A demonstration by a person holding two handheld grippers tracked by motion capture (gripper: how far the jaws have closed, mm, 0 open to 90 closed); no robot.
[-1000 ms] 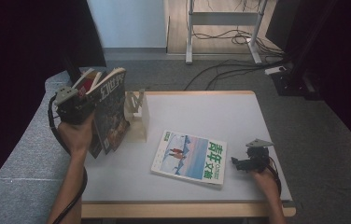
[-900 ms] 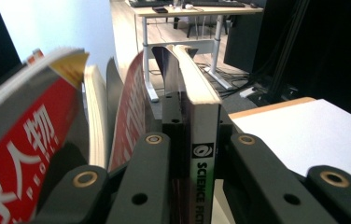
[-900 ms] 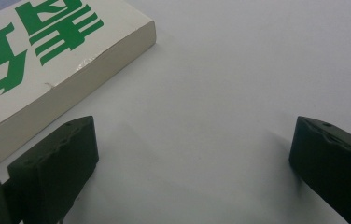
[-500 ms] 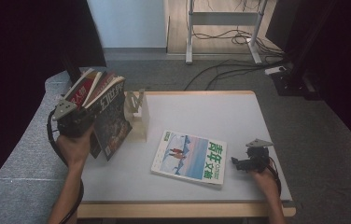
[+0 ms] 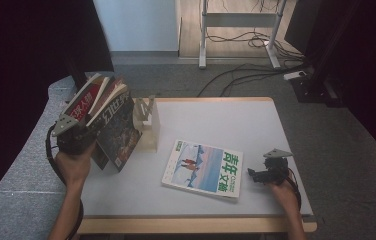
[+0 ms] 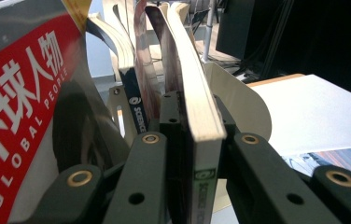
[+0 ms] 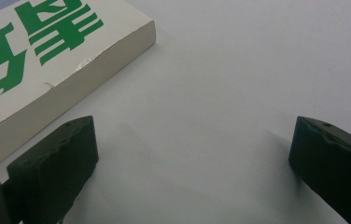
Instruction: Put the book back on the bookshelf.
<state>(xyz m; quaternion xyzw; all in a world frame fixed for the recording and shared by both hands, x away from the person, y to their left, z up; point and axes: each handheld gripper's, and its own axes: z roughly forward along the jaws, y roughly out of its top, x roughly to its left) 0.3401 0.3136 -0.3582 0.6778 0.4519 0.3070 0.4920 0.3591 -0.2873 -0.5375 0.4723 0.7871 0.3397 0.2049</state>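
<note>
At the left edge of the table (image 5: 256, 115) my left gripper (image 5: 76, 136) pinches a thick magazine (image 6: 200, 116) by its spine end, the jaws pressed on both faces of it; the spine stands between my two black jaws in the left gripper view, rising straight away from the camera. That magazine belongs to a tilted bundle of magazines (image 5: 107, 120), and the others fan out beside it: a red-covered one with white Chinese characters and "GLOBAL PEOPLE" (image 6: 19, 98) lies to the left of my jaws, outside the pinch. Just right of the bundle stands a pale wooden rack (image 5: 148, 122), its rounded side panel close behind the gripped magazine.

Near the middle of the table a magazine with green characters on its cover (image 5: 203, 169) lies flat. My right gripper (image 5: 260, 175) rests just beside its right edge, jaws spread wide with bare table between them; the magazine's corner sits just past my left-hand jaw, apart from it.
</note>
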